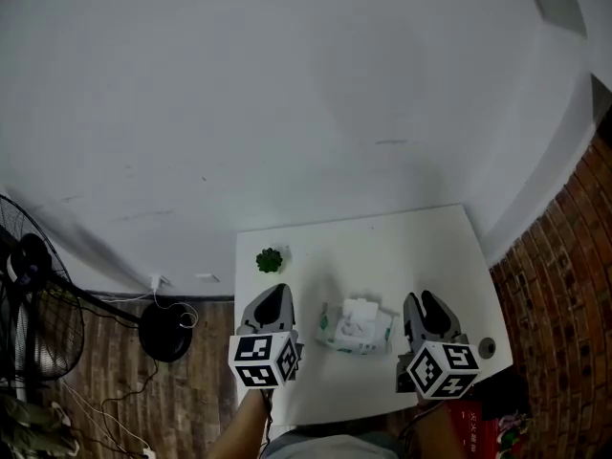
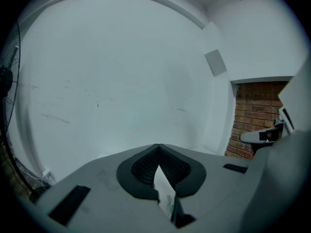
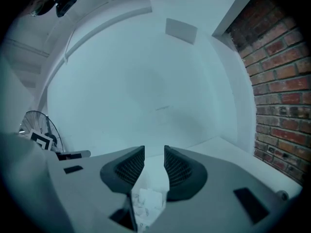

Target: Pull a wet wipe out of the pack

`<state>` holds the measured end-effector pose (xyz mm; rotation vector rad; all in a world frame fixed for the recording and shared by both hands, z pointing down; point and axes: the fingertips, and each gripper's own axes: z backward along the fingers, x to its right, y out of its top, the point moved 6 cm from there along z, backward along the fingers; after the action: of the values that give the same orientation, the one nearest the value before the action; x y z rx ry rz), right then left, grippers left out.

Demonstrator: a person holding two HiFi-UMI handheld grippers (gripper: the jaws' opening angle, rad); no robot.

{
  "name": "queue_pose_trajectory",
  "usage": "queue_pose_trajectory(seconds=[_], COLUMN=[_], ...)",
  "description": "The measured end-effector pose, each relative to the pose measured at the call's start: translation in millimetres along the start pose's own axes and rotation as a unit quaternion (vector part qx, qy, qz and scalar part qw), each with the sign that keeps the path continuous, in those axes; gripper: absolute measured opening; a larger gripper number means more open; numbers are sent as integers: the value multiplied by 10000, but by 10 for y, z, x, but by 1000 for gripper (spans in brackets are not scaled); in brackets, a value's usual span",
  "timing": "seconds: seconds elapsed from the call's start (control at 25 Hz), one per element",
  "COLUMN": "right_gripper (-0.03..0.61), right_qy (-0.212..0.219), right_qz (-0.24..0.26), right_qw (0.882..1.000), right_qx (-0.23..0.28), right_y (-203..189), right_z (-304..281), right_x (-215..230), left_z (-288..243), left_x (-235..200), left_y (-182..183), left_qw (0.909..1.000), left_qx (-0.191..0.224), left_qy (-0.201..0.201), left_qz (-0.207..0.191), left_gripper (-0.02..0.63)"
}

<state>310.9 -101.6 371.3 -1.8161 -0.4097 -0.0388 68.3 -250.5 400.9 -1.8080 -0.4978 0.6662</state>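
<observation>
We hold our left gripper (image 1: 277,293), jaws pressed together, and right gripper (image 1: 422,300), jaws slightly spread, either side of the wipe pack (image 1: 356,326). Open table (image 1: 402,247) runs beyond it to the far edge, with a small plant (image 1: 270,259) near the left edge.

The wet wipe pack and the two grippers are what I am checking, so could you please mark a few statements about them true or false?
The wet wipe pack lies on the table between the left gripper and the right gripper. True.
The right gripper's jaws are pressed together. False: they stand apart.
The left gripper's jaw tips meet. True.
The small green plant stands on the pack. False: it stands on the table, apart from the pack.
</observation>
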Motion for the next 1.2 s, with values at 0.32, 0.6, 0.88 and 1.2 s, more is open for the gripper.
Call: queue_pose_trajectory(seconds=[0.32,0.6,0.88,1.2], right_gripper=[126,124,121,115], right_qy=[700,1280,2058,2649], right_qz=[582,898,1353,1668], right_qw=[9938,9814,9528,9228], right_qx=[-636,-1114,-1774,-2248], right_y=[-206,-441,-752,-996], right_z=[-194,-380,-523,-672], right_x=[-104,-121,-143,-149], left_z=[11,52,73,94], left_x=[-126,-200,-197,-225], left_y=[-310,-586,-781,-940], left_qw=[9990,9964,9944,9917], left_qx=[-240,-535,-718,-841], left_qy=[325,577,707,870], left_qz=[208,305,321,433], left_gripper=[3,3,3,3])
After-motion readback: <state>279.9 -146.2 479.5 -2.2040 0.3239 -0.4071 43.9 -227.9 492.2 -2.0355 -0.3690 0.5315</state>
